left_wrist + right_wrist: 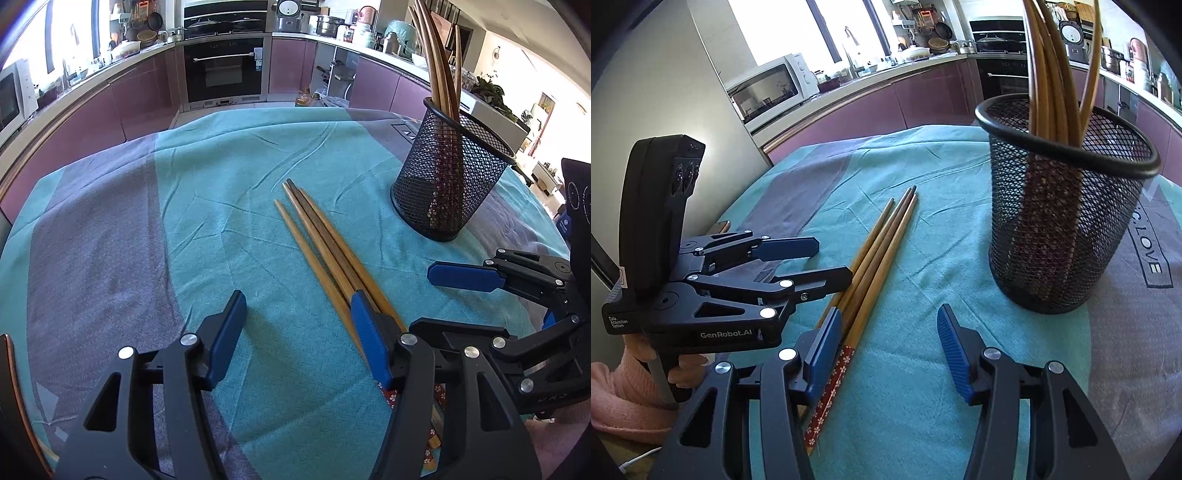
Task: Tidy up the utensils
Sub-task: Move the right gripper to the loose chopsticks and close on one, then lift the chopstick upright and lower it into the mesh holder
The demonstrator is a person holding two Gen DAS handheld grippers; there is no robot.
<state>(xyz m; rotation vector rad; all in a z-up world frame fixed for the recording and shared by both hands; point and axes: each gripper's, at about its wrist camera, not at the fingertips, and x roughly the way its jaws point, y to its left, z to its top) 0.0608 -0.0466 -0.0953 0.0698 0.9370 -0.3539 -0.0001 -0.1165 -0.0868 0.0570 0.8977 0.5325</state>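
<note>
You are holding left hand-held gripper (297,332) released, bottom centre of left view, chopsticks (325,254) beside its right pad. Right hand-held gripper (886,347) likewise released, empty. Centre jaws over one pair, clench gently, lift toward mesh holder (448,177) upper right.

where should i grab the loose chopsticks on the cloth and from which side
Grip the chopsticks near mid-length, coming down from above with the fingers straddling the bundle crosswise. They lie flat and side by side on the cloth, so only the top is free, and a middle grip keeps them balanced for tipping into the mesh holder.
</note>
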